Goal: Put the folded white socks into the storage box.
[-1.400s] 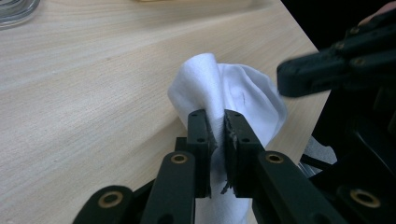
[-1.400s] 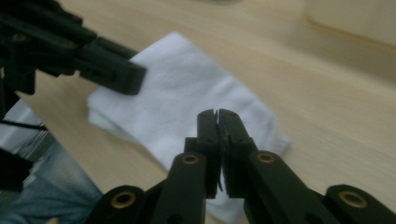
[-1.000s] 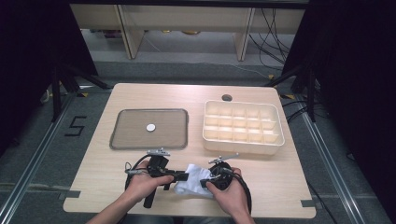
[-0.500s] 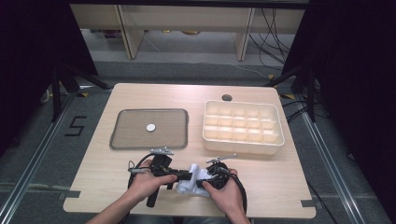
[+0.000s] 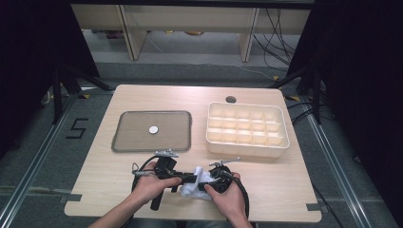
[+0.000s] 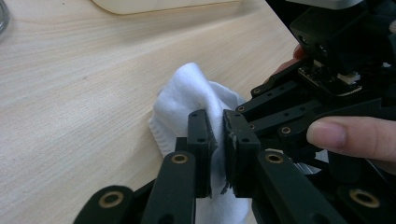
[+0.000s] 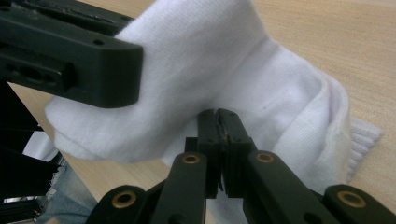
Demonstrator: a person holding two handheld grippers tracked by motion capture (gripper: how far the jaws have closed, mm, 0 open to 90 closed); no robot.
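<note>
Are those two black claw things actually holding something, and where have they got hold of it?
Yes. Both pinch a white sock: the left gripper is shut on a fold of its cloth, the right gripper on cloth near its middle.

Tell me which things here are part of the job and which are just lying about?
In use:
sock, white, at the table's near edge
left gripper, jaws shut on the sock
right gripper, jaws shut on the sock

Lying about:
tray with a small white disc on it
divided box
</note>
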